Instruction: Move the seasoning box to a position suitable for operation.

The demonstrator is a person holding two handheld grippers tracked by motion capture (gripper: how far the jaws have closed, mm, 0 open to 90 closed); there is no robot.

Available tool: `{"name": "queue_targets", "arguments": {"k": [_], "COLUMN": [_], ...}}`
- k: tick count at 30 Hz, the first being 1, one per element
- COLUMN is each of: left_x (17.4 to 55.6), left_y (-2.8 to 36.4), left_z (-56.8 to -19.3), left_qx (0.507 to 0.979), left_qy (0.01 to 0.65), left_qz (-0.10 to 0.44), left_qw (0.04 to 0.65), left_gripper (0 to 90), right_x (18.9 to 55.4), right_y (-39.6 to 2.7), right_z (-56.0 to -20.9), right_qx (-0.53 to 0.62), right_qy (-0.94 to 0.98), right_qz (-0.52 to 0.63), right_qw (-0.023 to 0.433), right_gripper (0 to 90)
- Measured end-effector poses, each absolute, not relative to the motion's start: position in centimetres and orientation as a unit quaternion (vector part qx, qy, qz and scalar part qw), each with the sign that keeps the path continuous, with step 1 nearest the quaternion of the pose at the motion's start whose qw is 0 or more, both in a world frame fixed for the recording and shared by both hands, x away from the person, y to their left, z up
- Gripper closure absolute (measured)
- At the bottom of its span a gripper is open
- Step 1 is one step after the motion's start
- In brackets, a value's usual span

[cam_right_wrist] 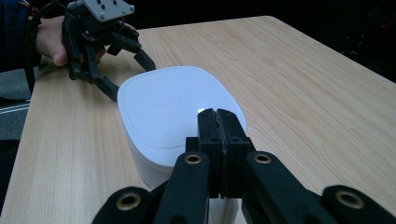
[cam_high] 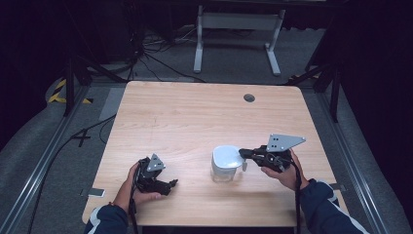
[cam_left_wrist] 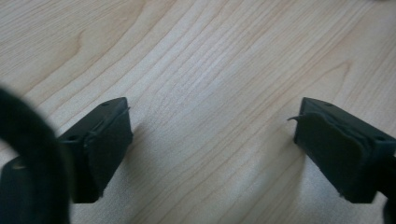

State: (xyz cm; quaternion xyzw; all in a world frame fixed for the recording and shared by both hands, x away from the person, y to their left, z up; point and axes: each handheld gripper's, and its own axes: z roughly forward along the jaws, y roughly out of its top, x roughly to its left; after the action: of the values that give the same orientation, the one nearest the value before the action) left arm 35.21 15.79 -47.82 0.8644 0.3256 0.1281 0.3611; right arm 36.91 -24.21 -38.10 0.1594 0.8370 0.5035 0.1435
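A white container with a rounded-square lid (cam_high: 225,163) (cam_right_wrist: 173,107) stands on the wooden table (cam_high: 195,117), near its front, right of centre. My right gripper (cam_high: 242,153) (cam_right_wrist: 217,114) is shut, its joined tips resting at the lid's right edge; nothing shows between the jaws. My left gripper (cam_high: 171,184) (cam_left_wrist: 210,140) is held low over bare wood to the container's left, open wide and holding nothing. In the right gripper view the left gripper (cam_right_wrist: 130,78) sits just beyond the container, its fingers spread toward it.
A round cable hole (cam_high: 249,97) lies near the table's far edge. Beyond the table stands a white desk frame (cam_high: 234,29), with cables on the floor at the left. A small grey tag (cam_high: 96,192) sits by the table's front left corner.
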Motion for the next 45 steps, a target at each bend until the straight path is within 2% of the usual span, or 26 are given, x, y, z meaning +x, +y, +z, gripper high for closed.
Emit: {"name": "queue_targets", "arguments": {"k": [2,3,4,5,7,8,13,16,29,45], "left_x": [35.1,34.9,34.9,34.9,34.9,34.9,35.0,35.0,35.0,35.1], "left_y": [15.8,15.7,15.6,15.4,15.1,15.0,14.4,13.7,9.1,6.2], "left_z": [-47.7,-47.5,-47.4,-47.2,-46.7,-46.5,-45.3,-44.0,-40.4,-39.0], "left_qx": [0.862,0.865,0.866,0.866,0.862,0.861,0.856,0.849,0.846,0.843], "left_qy": [0.324,0.312,0.304,0.299,0.296,0.297,0.286,0.272,0.216,0.183], "left_qz": [0.130,0.136,0.138,0.141,0.142,0.137,0.146,0.147,0.148,0.147], "left_qw": [0.367,0.369,0.373,0.374,0.385,0.390,0.405,0.428,0.465,0.484], "left_gripper": [22.2,31.1,36.5,37.1,46.9,48.5,69.2,78.3,89.3,89.8], "right_x": [36.9,36.9,36.9,36.9,36.9,36.9,36.9,36.8,36.8,36.8], "right_y": [-24.2,-24.2,-24.2,-24.2,-24.2,-24.2,-24.3,-24.4,-24.6,-24.7], "right_z": [-38.1,-38.1,-38.1,-38.1,-38.1,-38.1,-38.2,-38.2,-38.3,-38.3], "right_qx": [0.160,0.160,0.160,0.160,0.160,0.159,0.159,0.160,0.161,0.160], "right_qy": [0.837,0.837,0.837,0.837,0.836,0.836,0.836,0.835,0.836,0.838], "right_qz": [0.504,0.504,0.504,0.504,0.504,0.504,0.505,0.505,0.504,0.500], "right_qw": [0.144,0.144,0.144,0.144,0.145,0.145,0.146,0.146,0.147,0.148], "right_gripper": [90.0,90.0,90.0,90.0,90.0,90.0,90.0,90.0,90.0,90.0]}}
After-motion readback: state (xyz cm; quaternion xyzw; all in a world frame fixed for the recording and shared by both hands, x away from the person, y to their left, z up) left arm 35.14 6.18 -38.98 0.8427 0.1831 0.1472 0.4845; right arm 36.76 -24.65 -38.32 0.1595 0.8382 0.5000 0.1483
